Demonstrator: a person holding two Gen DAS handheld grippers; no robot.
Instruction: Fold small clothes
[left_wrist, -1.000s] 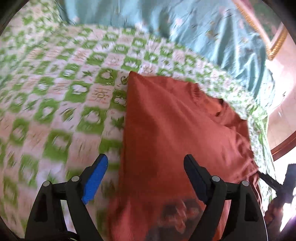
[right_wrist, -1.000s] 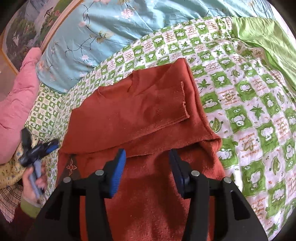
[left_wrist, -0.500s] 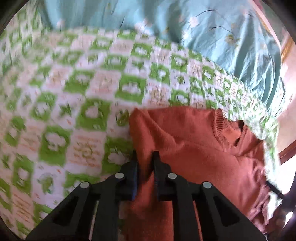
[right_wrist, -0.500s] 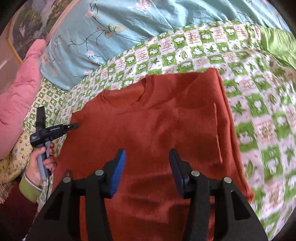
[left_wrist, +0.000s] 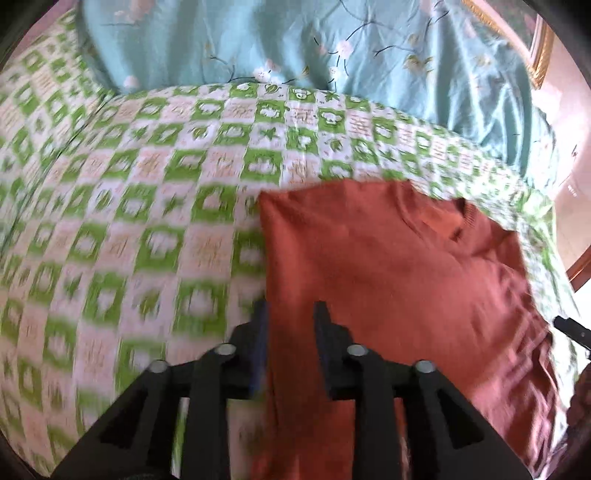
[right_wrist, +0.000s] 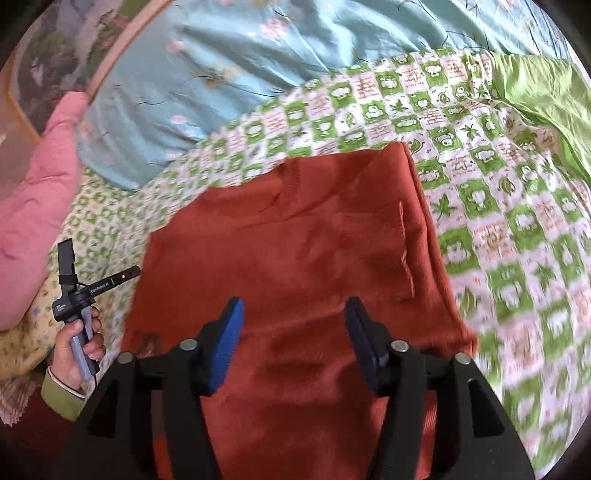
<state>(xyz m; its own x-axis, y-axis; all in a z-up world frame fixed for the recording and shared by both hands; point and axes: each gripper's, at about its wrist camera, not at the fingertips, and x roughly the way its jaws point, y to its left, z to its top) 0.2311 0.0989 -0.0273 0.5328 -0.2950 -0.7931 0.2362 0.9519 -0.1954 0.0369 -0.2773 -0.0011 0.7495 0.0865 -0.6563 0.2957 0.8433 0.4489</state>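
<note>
My left claw (left_wrist: 289, 317) is opening, its jaws astride the near left edge of the rust-red sweater (left_wrist: 388, 277) without pinching it. My right claw (right_wrist: 293, 321) is opening wider above the sweater's lower half, holding nothing. The sweater lies folded flat on the bed's green checked quilt (left_wrist: 155, 192), neckline at the far end. Beyond it sits a light blue floral pillow (left_wrist: 332, 48).

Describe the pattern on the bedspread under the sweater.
Green and white checks with small motifs on the bedspread, clearest in the right wrist view.
</note>
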